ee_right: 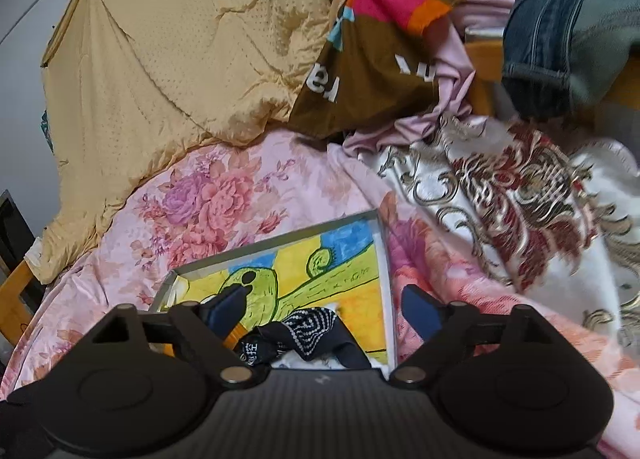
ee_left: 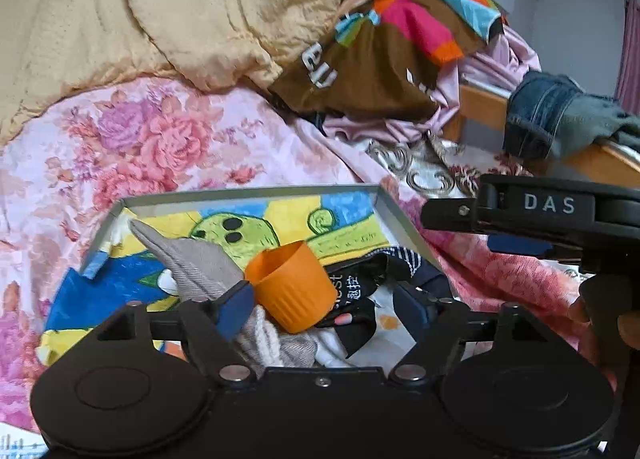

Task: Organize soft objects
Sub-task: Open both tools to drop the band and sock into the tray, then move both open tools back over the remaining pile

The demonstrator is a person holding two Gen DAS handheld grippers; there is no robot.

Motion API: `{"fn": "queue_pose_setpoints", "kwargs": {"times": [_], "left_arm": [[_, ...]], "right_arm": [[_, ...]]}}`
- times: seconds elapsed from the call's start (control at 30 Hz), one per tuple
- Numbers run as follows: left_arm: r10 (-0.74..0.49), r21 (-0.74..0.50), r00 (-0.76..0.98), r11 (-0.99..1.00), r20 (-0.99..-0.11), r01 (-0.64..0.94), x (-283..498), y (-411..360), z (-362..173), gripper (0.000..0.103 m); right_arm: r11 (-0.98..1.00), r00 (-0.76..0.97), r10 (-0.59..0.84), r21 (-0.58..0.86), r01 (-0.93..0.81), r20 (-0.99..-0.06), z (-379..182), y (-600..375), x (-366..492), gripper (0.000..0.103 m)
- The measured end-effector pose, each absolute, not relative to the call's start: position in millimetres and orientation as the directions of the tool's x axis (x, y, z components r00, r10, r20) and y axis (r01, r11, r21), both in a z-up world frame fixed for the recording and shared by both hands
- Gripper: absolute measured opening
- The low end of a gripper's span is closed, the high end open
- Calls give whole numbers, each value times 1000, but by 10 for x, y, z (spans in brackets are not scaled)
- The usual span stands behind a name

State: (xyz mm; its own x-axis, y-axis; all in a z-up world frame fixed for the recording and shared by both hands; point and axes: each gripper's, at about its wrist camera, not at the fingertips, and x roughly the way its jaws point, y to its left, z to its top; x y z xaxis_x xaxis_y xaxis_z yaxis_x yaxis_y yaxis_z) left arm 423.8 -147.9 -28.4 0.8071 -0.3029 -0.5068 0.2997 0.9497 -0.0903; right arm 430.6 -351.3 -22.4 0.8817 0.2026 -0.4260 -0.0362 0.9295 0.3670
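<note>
Left claw (ee_left: 324, 305): my jaws stand wide and grip nothing. The left pad (ee_left: 236, 307) sits beside the grey knit cloth (ee_left: 196, 263), which lies in the left part of the shallow tray (ee_left: 248, 191), its long axis running from the far left corner toward me. Just right of that pad, an orange ribbed cup (ee_left: 292, 287) lies tipped between my jaws, its open mouth facing up and away; whether a pad touches it I cannot tell. Further right, the dark printed cloth (ee_left: 360, 287) lies crumpled against the near right side of the tray.

Right claw (ee_right: 324, 315): my jaws are also spread wide and empty. The dark printed cloth (ee_right: 308, 333) lies directly ahead and below, between the pads.

Judgement: the right claw is nearer the dark cloth, the left nearer the grey one. The tray rests on the floral bedspread (ee_right: 224, 195).
</note>
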Motion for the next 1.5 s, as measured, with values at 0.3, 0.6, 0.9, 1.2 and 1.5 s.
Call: {"fn": "queue_pose_setpoints", "kwargs": {"times": [0.3,0.6,0.9,1.2,1.5], "left_arm": [[-265,-127,848,964,-459,232,3891,-1117,13,91],[-256,-142,882,966,-396,217,3378,-851,370,98],[-251,-102,886,968,-389,229,2861,-696,490,102],[-239,-66,897,971,-373,231,2421,-520,549,102],[-237,-64,900,971,-364,230,2047,-348,577,102]], "right_arm": [[951,909,175,305,-56,-378,101,-3422,3876,99],[981,927,134,177,-75,-351,390,-3167,3295,103],[994,949,97,85,-75,-301,536,-2915,2809,103],[995,967,87,64,-74,-238,510,-2708,2362,103],[995,969,88,71,-74,-229,376,-2665,2017,103]]}}
